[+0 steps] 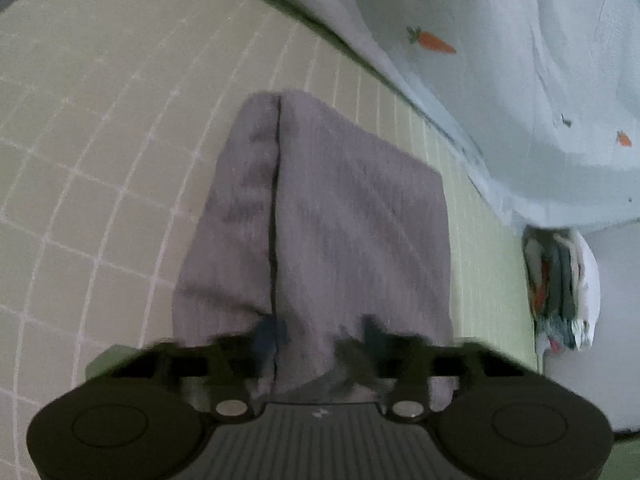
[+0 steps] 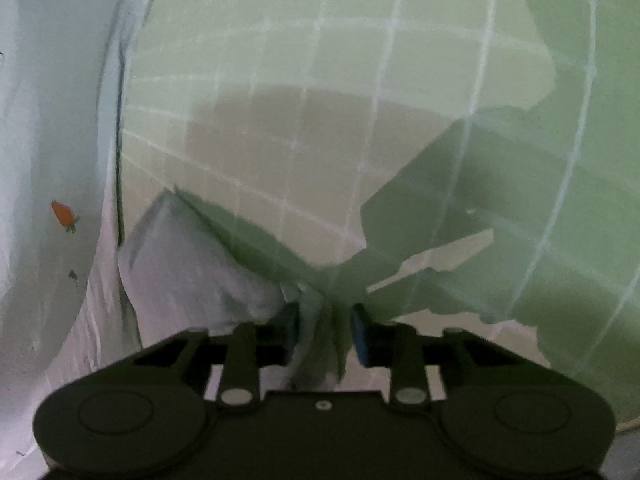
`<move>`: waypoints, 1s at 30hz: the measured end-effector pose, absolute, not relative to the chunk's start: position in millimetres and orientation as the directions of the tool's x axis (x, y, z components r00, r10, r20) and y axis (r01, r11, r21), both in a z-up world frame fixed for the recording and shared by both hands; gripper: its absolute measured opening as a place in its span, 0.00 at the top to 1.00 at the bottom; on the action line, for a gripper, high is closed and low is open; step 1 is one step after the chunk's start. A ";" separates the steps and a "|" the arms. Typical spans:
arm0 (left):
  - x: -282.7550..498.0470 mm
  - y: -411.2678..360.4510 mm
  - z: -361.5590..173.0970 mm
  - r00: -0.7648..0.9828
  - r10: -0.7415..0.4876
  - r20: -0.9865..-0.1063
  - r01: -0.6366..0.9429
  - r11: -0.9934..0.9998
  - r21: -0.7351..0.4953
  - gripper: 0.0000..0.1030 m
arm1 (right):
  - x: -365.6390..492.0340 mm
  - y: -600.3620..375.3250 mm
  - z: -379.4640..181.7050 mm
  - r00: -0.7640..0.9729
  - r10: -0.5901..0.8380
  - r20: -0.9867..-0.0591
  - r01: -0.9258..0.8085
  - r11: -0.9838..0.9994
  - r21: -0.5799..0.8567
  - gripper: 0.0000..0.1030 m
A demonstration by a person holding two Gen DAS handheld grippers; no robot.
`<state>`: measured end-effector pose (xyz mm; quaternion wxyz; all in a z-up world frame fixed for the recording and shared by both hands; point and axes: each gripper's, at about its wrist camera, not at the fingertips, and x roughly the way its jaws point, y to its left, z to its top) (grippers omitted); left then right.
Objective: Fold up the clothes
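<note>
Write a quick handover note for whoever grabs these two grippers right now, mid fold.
Left gripper: jaws part open around the near edge of the folded grey garment; grip unclear through blur.
Right gripper: jaws part open, a pale cloth corner between them; grip unclear.
Garment lies on the green grid mat, beside the carrot-print sheet.
Done: garment looks folded.
Left: probably another fold or setting it aside.

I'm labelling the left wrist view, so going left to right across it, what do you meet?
Green gridded mat → grey folded garment, its near edge between the left gripper fingers → pale carrot-print sheet → multicoloured stack of fabric at the far right.
</note>
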<state>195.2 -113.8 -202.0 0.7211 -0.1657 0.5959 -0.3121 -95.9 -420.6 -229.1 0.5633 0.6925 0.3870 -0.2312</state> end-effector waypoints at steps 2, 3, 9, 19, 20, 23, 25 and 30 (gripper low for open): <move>192.0 -110.7 -202.6 0.098 -0.631 -0.770 0.253 0.764 -0.594 0.91 | -96.2 -417.0 -231.6 0.583 0.292 -0.758 0.802 -0.064 0.593 0.72; 191.8 -108.4 -202.6 0.107 -0.623 -0.775 0.251 0.771 -0.585 0.92 | -96.4 -417.0 -231.2 0.578 0.295 -0.761 0.806 -0.058 0.590 0.72; 190.5 -95.0 -202.4 0.158 -0.573 -0.804 0.237 0.812 -0.533 0.93 | -96.7 -413.7 -226.0 0.514 0.312 -0.799 0.833 0.041 0.552 0.71; 194.3 -68.3 -200.3 0.240 -0.519 -0.820 0.188 0.854 -0.486 0.86 | -80.4 -411.8 -193.9 0.456 0.203 -0.866 0.819 0.285 0.498 0.42; 196.2 -64.6 -199.7 0.248 -0.522 -0.816 0.178 0.852 -0.492 0.86 | -77.2 -412.1 -190.3 0.460 0.187 -0.868 0.811 0.308 0.496 0.34; 203.2 -59.2 -191.2 0.299 -0.509 -0.807 0.205 0.860 -0.467 0.68 | -61.9 -409.3 -180.8 0.479 0.158 -0.863 0.774 0.388 0.501 0.22; 211.0 -59.4 -186.1 0.326 -0.516 -0.792 0.237 0.856 -0.460 0.37 | -48.4 -406.0 -175.3 0.501 0.145 -0.853 0.734 0.452 0.507 0.18; 234.3 -84.1 -189.3 0.320 -0.520 -0.792 0.311 0.847 -0.431 0.21 | -4.4 -399.4 -172.3 0.538 0.146 -0.830 0.630 0.585 0.511 0.11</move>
